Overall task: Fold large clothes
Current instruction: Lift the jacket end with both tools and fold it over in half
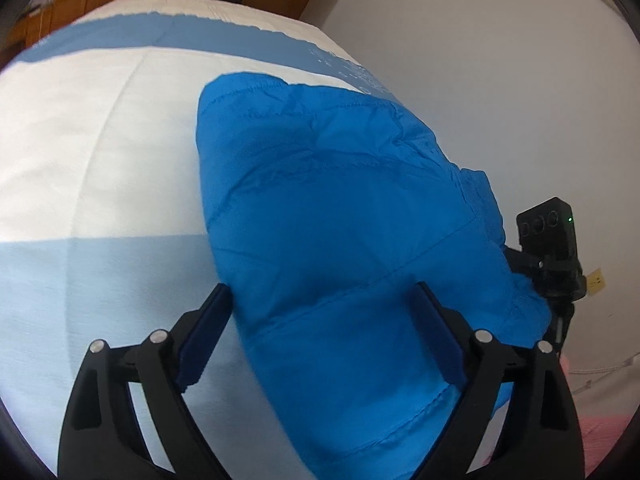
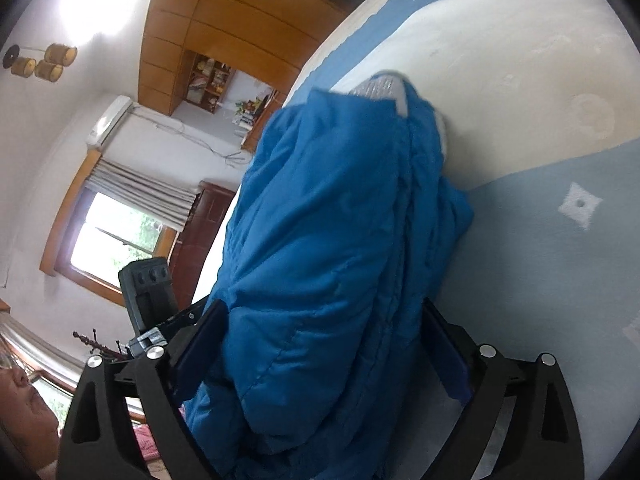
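Your left gripper and right gripper each spread wide around the blue puffer jacket, bunched ahead on the blue-and-cream bedspread; wooden cabinets beyond.

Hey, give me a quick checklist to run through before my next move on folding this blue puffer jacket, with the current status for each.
1. Left claw around the blue puffer jacket: ok, fabric fills the space between its fingers.
2. Right claw around the jacket: ok, a thick bundle sits between its fingers.
3. Firm pinch on either side: cannot tell, both claws look wide apart.
4. Jacket bundled rather than spread: ok, it is bunched up.
5. Landing space on the white and blue bedspread: ok, bare cover shows beside the jacket.
6. Grey lining tucked in: not ok, it shows at the far end.
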The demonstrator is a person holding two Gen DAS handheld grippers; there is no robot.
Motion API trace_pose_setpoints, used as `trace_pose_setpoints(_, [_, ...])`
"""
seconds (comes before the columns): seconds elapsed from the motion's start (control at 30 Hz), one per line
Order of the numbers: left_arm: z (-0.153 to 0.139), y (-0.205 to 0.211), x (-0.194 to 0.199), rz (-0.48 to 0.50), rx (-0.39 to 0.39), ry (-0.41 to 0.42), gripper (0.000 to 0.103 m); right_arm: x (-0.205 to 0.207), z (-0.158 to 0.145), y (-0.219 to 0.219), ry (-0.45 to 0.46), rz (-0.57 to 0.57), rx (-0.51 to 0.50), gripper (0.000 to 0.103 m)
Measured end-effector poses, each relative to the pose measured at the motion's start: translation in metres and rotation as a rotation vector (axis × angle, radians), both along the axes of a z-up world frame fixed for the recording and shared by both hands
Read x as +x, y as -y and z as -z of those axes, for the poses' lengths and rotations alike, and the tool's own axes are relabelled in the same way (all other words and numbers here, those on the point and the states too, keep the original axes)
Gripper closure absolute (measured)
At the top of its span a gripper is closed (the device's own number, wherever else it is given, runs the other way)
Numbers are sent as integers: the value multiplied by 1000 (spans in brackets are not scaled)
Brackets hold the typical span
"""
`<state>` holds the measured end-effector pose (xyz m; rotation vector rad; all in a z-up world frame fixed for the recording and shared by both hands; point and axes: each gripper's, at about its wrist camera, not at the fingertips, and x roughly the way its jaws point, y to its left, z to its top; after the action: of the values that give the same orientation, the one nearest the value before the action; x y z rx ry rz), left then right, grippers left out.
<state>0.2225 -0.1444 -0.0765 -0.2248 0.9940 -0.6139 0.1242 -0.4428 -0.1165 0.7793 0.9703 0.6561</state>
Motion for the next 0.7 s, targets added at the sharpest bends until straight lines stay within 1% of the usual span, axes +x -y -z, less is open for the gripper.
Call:
trace_pose_setpoints(0.13, [5,1,2,2,-16,-2,9,6,0,-7,19,-22,-25,6])
trace_pose_setpoints(0.3, [8,7,2,2,-11,9,5,10,1,-14,37,-30,-53,5])
trace_pose_setpoints(0.43, [16,8,4,-5,-33,2,4,11,0,-23,54,-31,-80,5])
trace_pose_setpoints(0.47, [17,8,3,-8,-38,0,4,11,0,-24,63,-32,-83,8])
trace_pose_setpoints(0.5, [17,8,2,-12,-42,6,10,9,-1,-24,76,-33,-77,11])
trace_pose_setpoints(0.53, [15,8,-1,-12,-38,19,13,6,-2,-23,83,-34,-65,19])
trace_pose_setpoints(0.57, [14,9,-4,-11,-33,33,20,5,-2,-21,88,-31,-54,26])
trace_pose_setpoints(0.6, [12,12,-8,-10,-21,53,24,4,-2,-20,90,-28,-49,29])
trace_pose_setpoints(0.63, [11,13,-10,-13,-16,64,25,4,-2,-20,94,-25,-44,34])
trace_pose_setpoints(0.67, [11,14,-12,-15,-14,70,28,2,-4,-20,102,-22,-45,38])
trace_pose_setpoints(0.7, [10,14,-13,-20,-18,76,31,0,-5,-21,113,-23,-51,39])
